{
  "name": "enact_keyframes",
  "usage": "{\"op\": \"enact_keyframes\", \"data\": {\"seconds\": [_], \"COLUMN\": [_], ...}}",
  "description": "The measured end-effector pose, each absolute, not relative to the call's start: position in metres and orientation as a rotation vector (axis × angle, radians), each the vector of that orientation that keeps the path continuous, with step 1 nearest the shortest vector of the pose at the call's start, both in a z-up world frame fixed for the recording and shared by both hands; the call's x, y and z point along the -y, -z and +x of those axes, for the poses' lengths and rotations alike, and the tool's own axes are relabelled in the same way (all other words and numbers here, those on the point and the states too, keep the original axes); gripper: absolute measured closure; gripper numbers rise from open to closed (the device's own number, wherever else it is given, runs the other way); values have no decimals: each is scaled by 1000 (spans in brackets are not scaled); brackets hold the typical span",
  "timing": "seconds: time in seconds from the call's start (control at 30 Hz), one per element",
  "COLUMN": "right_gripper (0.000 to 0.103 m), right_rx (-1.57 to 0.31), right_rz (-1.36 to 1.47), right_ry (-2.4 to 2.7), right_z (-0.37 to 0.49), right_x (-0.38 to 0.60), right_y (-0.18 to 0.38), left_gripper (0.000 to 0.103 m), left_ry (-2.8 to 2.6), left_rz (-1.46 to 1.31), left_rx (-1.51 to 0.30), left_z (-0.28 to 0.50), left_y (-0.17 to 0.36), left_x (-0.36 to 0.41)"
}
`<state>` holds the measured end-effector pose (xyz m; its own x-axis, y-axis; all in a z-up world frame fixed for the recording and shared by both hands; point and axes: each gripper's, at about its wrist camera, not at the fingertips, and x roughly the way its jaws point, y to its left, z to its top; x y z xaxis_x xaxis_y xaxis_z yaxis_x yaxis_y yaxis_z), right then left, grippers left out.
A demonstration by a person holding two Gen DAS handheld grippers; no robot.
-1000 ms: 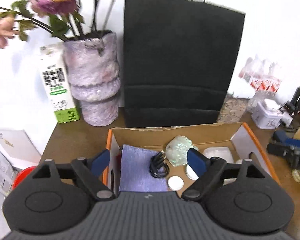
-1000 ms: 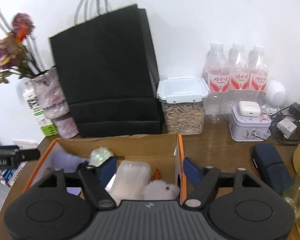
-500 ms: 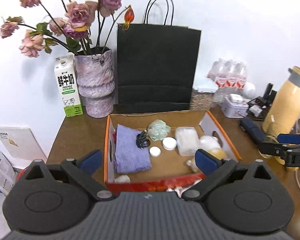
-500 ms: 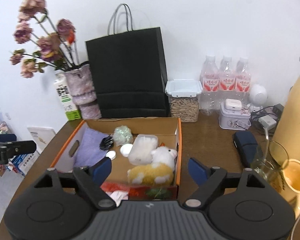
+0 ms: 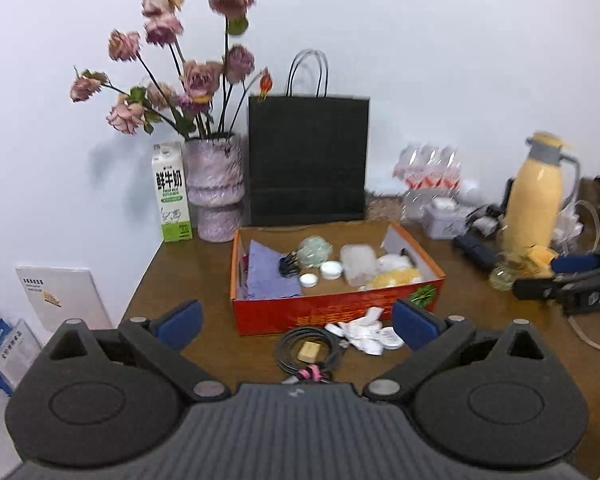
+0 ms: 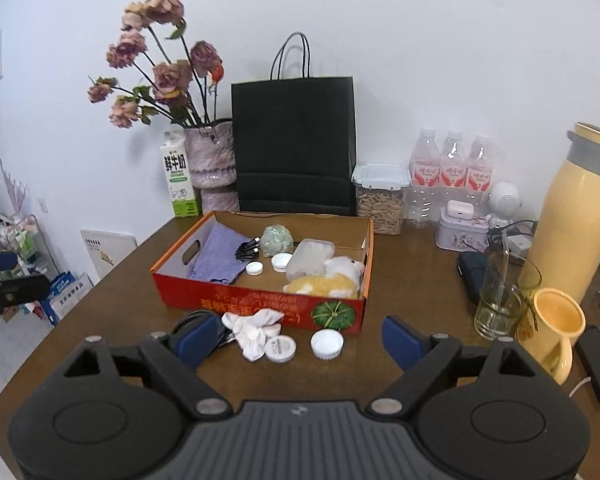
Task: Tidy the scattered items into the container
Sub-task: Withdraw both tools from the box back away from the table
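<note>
An orange cardboard box (image 5: 336, 314) (image 6: 260, 305) stands mid-table. It holds a purple cloth (image 5: 270, 276), a black cable, a green ball, two white lids, a clear tub and a plush toy (image 6: 324, 283). On the table in front of it lie a coiled black cable (image 5: 300, 354) with a small wooden block, a crumpled white cloth (image 6: 256, 330), a flat round lid (image 6: 281, 349) and a white cap (image 6: 327, 344). My left gripper (image 5: 296, 320) is open and empty, back from the box. My right gripper (image 6: 299, 338) has its jaws opening, with nothing held.
A black paper bag (image 6: 296, 144), a vase of flowers (image 6: 214, 160) and a milk carton (image 6: 180, 174) stand behind the box. At the right are water bottles (image 6: 452, 172), a seed container, a tin, a dark case, a glass (image 6: 500, 300), a yellow cup and a yellow flask (image 6: 576, 216).
Both grippers have pulled back from over the box toward the table's near edge. The loose items in front of the box have come into view. Both pairs of jaws stand wider.
</note>
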<state>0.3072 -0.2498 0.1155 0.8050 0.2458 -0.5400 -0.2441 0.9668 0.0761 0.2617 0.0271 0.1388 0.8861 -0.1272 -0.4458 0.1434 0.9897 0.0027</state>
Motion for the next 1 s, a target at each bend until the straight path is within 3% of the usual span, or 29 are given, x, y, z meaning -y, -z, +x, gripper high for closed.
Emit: {"op": "enact_keyframes", "data": {"seconds": [0.33,0.77,1.0], "right_gripper": [12,6,6], "right_rx": [-521,-682,-665], "right_rz": [-14,-15,50], "right_ry": [-217,-262,-270], "right_z": [181,76,64], "right_x": [247,237,229], "right_y": [-69,-2,-6], "left_gripper": [0,0,0], "left_ry": [34,215,173], "left_rz": [81,-89,-64], "left_rx": [-301,-701,-687], "left_z": [158,79,69], "left_y": [-91,-19,-21], "left_x": [-18,-14,-6]}}
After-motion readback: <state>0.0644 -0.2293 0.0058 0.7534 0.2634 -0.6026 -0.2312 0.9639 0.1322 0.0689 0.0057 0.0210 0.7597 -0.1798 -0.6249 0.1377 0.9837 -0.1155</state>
